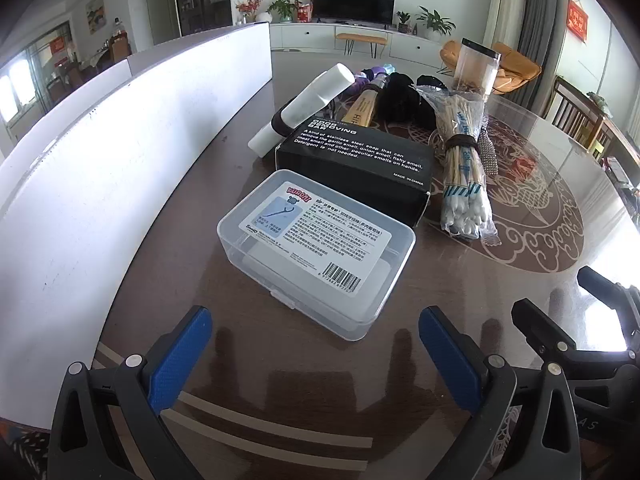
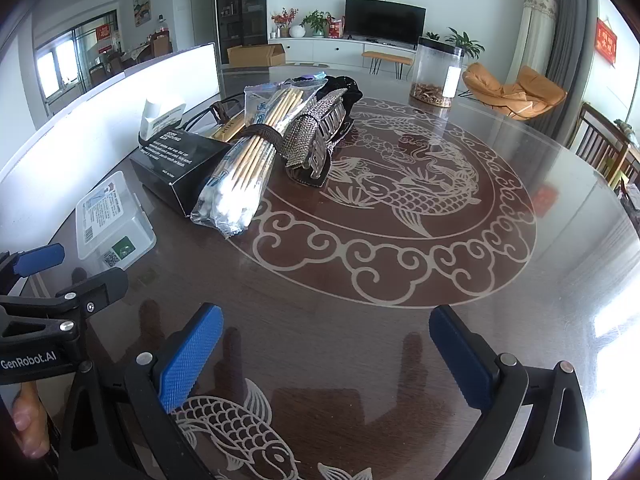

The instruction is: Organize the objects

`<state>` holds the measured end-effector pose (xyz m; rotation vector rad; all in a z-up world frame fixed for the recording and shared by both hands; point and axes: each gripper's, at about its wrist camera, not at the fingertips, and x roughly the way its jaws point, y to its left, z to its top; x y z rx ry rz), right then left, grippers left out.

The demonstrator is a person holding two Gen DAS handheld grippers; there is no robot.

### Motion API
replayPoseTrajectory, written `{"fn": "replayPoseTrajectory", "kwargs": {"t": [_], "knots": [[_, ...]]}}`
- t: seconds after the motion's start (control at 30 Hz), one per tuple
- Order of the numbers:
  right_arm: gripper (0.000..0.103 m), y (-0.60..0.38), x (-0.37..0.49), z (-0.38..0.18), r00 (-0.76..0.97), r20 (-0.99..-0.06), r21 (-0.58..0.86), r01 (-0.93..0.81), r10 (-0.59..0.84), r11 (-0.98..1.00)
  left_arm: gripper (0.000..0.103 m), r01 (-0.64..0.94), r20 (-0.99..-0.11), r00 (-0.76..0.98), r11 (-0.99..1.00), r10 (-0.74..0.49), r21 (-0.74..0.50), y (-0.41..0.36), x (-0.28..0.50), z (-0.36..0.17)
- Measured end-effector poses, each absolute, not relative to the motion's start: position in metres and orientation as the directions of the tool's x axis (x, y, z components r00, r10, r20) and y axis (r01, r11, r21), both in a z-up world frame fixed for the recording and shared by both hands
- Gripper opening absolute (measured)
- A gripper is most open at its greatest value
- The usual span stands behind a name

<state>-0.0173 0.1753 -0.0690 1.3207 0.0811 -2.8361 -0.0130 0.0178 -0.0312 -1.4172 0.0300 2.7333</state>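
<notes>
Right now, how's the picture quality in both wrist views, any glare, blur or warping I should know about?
Left wrist view: sharp focus, label on the clear plastic box readable; strong fisheye bends the white panel; window glare burns out the table at right. Right wrist view: same warping and dark corner vignette; glossy table mirrors the right gripper; glare at far right.

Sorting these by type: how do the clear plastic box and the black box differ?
The clear plastic box is see-through with a white printed label on its lid; the black box is opaque with white lettering. The clear plastic box lies nearer the left tool; the black box sits behind it. Both are rectangular, closed and flat on the table.
</notes>
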Motion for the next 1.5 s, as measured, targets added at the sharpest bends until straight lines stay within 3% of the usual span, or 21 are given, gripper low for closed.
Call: {"fn": "replayPoseTrajectory", "kwargs": {"t": [1.5], "knots": [[0.103,0.1729,-0.0178,-0.0703,-0.638,-0.77,-0.047,0.033,0.015,-0.998,0.103,-0.056,-0.841,-0.538,-0.998,0.054,-0.028,0.0147,-0.0139,-0.0368]]}}
